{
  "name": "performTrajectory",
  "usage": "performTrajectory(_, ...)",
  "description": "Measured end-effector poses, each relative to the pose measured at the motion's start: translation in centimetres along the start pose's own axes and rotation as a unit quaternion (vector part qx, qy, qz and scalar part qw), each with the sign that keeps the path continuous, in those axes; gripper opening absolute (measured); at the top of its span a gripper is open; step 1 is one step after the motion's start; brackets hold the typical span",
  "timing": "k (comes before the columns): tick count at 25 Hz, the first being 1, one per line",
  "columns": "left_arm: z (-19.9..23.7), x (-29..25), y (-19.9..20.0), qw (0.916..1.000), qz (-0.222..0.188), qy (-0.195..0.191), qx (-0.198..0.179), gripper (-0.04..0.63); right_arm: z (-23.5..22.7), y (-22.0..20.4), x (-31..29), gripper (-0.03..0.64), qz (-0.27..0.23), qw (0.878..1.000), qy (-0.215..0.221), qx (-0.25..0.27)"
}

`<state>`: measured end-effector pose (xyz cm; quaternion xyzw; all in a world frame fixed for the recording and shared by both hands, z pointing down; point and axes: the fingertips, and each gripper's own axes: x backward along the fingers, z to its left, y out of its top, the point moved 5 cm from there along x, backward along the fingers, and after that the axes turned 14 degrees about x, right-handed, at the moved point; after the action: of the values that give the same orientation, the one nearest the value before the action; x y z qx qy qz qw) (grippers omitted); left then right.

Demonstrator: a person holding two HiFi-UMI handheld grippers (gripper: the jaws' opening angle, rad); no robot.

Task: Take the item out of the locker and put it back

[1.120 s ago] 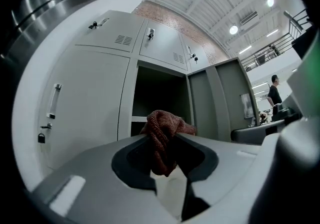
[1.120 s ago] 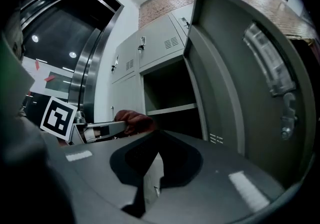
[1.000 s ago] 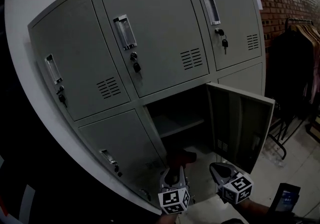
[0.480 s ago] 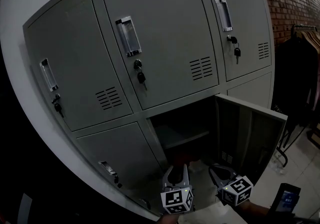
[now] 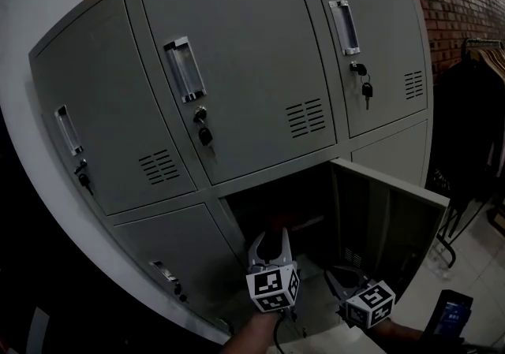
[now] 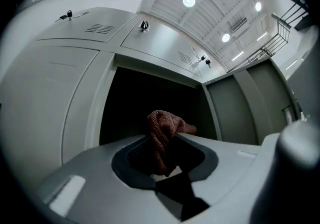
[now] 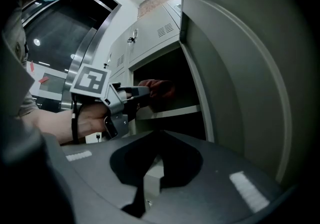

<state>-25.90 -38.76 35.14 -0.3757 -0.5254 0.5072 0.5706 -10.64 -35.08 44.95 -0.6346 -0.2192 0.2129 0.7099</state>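
A red woolly cloth (image 6: 161, 135) is pinched by the left gripper (image 5: 268, 242) at the open locker (image 5: 272, 179). It probably needs carrying through the doorway next. The right gripper (image 7: 149, 167) is pressed together, empty.

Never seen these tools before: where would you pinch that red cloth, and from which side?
Pinch the red cloth at a bunched fold, coming straight in through the locker's open front. It is soft and crumpled, with no firm edge, so a thick gather gives most to bite. The left gripper holds it so, a lump poking past its jaws.
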Motion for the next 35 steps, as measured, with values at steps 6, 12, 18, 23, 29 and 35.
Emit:
performTrajectory(6, 0.8, -5.0, 0.4, 0.9991, 0.035, 0.010, -0.020, 0.103, -0.4, 0.1, 0.6, 0.000, -0.003, 1.000, 0.003, 0.000)
performTrajectory(12, 0.1, -8.8, -1.3, 0.9928, 0.109, 0.004, -0.050, 0.103, -1.4, 0.3, 1.7, 0.000, -0.009, 1.000, -0.011, -0.001)
performTrajectory(18, -0.3, -10.4, -2.7, 0.9751, 0.186, 0.028, -0.116, 0.106, -2.1, 0.3, 2.3, 0.000, -0.011, 1.000, -0.023, -0.001)
performTrajectory(23, -0.5, -11.2, -3.6, 0.9482, 0.235, 0.035, -0.210, 0.110, -2.0, 0.2, 2.3, 0.000, -0.011, 1.000, -0.022, -0.001)
performTrajectory(29, -0.4, -11.0, -4.6, 0.9334, 0.244, 0.043, -0.260, 0.115, -1.8, 0.2, 2.2, 0.000, -0.009, 1.000, -0.021, -0.003)
performTrajectory(35, -0.5, -10.8, -4.7, 0.9337, 0.226, 0.042, -0.274, 0.137, -1.7, 0.3, 2.2, 0.000, -0.008, 1.000, -0.023, -0.001)
